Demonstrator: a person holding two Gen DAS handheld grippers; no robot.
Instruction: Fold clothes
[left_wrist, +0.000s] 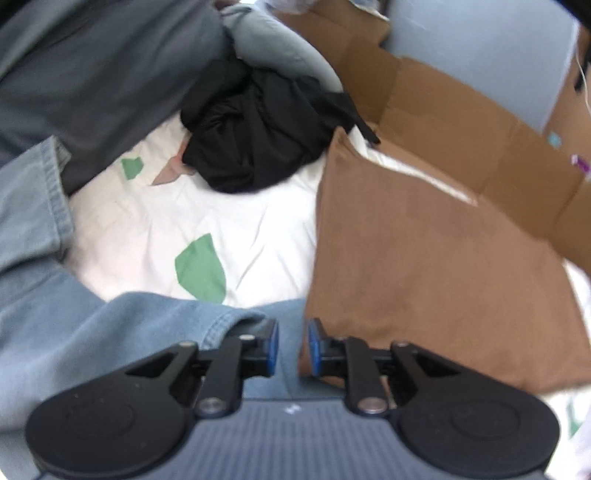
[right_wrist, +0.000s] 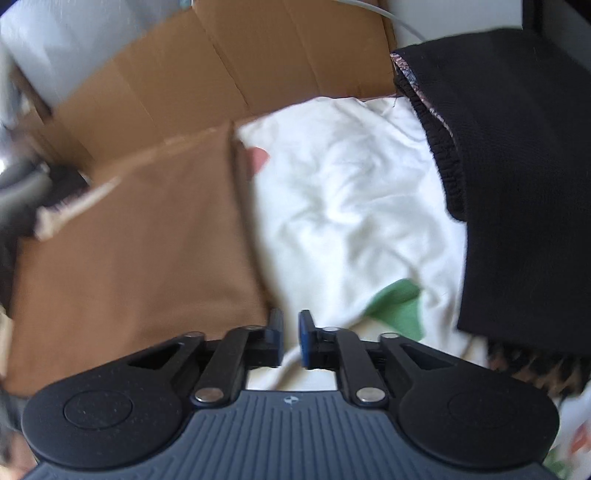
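While both jaws stand apart, brown garment beside black heap, cardboard behind.

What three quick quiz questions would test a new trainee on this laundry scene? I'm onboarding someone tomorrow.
1. True or false: the brown folded cloth lies on the white sheet beside the cardboard box.
2. Which garment sits crumpled beyond the left gripper? A) black garment B) red towel C) yellow sock
3. Fill in: the sheet's leaf-shaped patches are ____.

Key: 1 true; 2 A; 3 green.
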